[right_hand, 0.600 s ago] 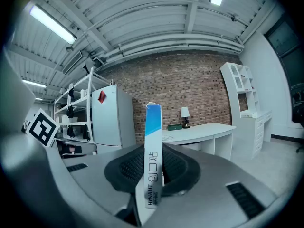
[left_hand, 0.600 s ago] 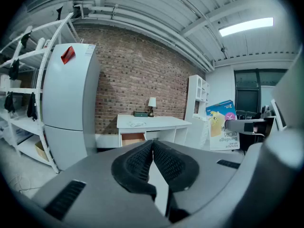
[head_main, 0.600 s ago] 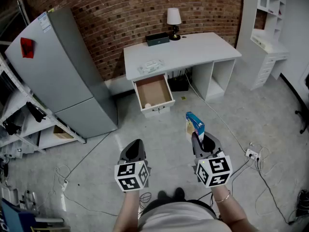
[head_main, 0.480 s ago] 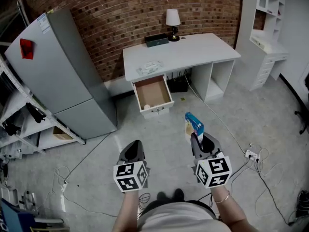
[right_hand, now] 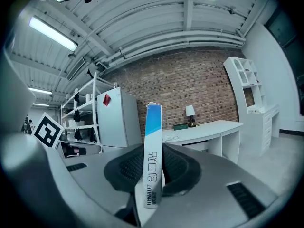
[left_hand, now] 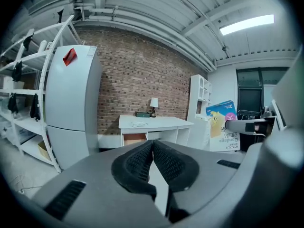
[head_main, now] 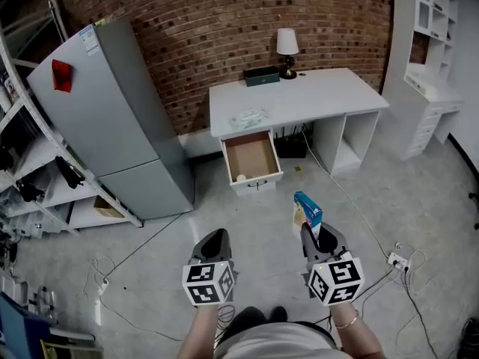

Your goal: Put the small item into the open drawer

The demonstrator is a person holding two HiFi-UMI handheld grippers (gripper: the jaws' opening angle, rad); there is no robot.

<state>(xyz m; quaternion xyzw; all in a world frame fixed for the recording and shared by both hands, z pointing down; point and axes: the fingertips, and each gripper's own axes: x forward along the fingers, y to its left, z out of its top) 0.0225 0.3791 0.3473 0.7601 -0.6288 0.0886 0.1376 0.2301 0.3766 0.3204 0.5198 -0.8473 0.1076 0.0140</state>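
Bandage box (head_main: 307,209), a slim blue-and-white carton, is standing upright in the right tongs (head_main: 312,230). Their pads are pressing on its two broad faces. It is sitting at about 1 o'clock from the person's body, well apart from the open drawer (head_main: 251,155). The left tongs (head_main: 215,239) are pointing forward at about 11 o'clock, jaws meeting at the tips with nothing between them. The drawer is hanging out of the white counter (head_main: 299,99) at 12 o'clock, with the grey refrigerator (head_main: 127,133) at 10 o'clock. Its brown floor is showing mostly bare, with one small white thing (head_main: 240,177) lying near the front wall.

By my judgement the carrying step is in hand: the box is gripped but not yet at the drawer. The next move is calling for closing in on the counter and bringing the right tongs above the drawer's opening. The box then needs lowering inside the walls before the jaws part, keeping clear of the counter's edge overhead.
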